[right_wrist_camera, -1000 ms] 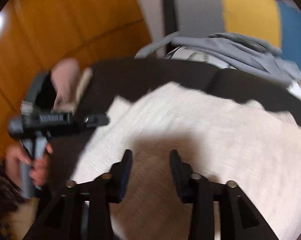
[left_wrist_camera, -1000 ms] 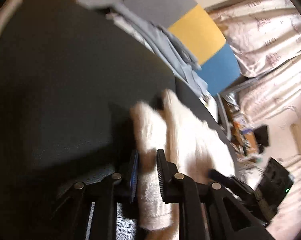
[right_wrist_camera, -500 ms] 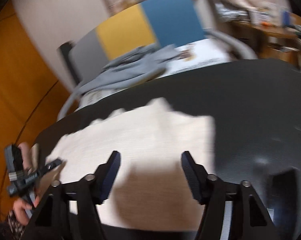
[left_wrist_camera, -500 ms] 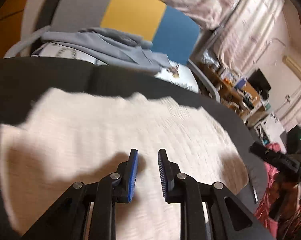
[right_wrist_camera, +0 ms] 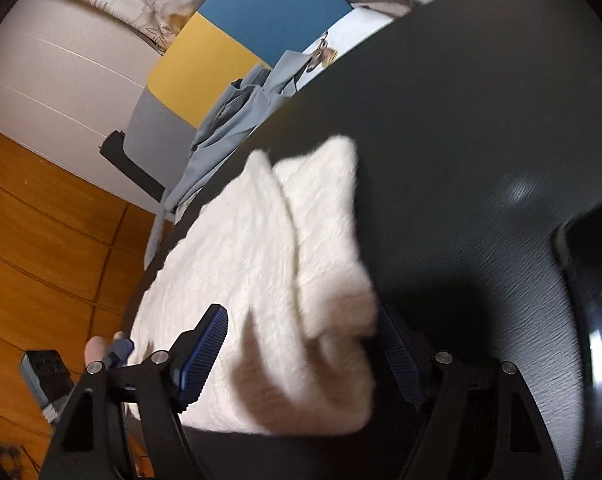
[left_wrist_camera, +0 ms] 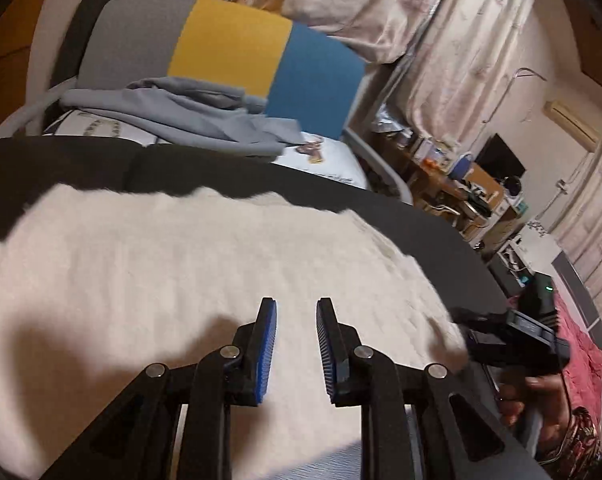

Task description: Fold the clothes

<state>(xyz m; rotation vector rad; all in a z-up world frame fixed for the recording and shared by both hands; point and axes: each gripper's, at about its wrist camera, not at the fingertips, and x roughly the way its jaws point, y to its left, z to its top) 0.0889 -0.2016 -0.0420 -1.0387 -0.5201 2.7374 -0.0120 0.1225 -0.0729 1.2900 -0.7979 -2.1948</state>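
The fluffy white knitted garment is spread on the dark round table, its left end cut off. The left gripper is held slightly parted above it, empty. The right gripper is opening around a folded edge; its right pad is partly hidden.

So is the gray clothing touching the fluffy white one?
Apart. The left wrist view shows the gray clothing on the bed behind, with a strip of dark table between it and the white garment.

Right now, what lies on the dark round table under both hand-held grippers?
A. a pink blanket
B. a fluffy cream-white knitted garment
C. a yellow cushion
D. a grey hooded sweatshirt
B: the fluffy cream-white knitted garment is spread across the dark round table in both wrist views; the grey garment lies on the chair behind.
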